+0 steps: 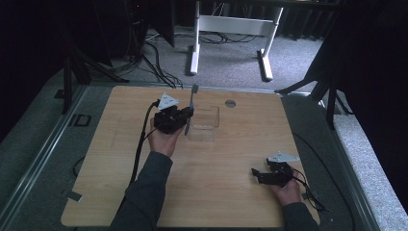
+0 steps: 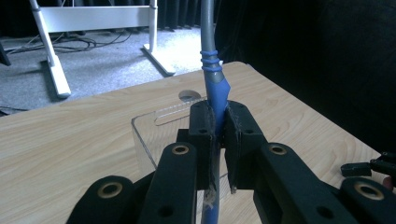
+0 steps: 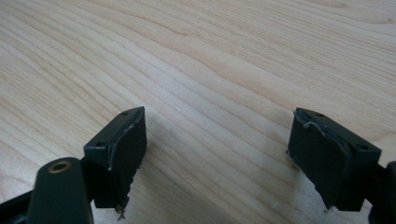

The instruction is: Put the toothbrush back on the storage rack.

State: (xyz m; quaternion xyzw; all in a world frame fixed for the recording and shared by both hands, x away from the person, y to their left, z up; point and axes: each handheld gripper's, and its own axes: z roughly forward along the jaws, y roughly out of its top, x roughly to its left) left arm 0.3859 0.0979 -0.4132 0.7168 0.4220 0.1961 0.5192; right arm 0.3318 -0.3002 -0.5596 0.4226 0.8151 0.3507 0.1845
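Wood-grain table (image 1: 207, 187) fills the middle of the high view, with grey carpet and a white desk frame (image 1: 231, 29) beyond its far edge. The left gripper (image 1: 185, 114) is held over the far half of the table, its jaws pinching a toothbrush (image 1: 190, 108) that stands nearly upright, bristle head at the top. Just beside it, to the right, sits a clear plastic container (image 1: 206, 123) on the tabletop. The right gripper (image 1: 256, 174) rests low near the near right corner, well apart from the container, with its jaws spread.

Seen from the left gripper view, the left gripper (image 2: 217, 140) has its two black jaws pressed against the blue handle of the toothbrush (image 2: 215, 88), which rises between them and turns grey higher up. The clear plastic container (image 2: 154, 130) lies directly behind the jaws on the table (image 2: 70, 140), and a round hole in the tabletop shows past it.

From the right gripper view, the right gripper (image 3: 217, 156) has its jaws wide apart over bare table (image 3: 210, 60), holding nothing
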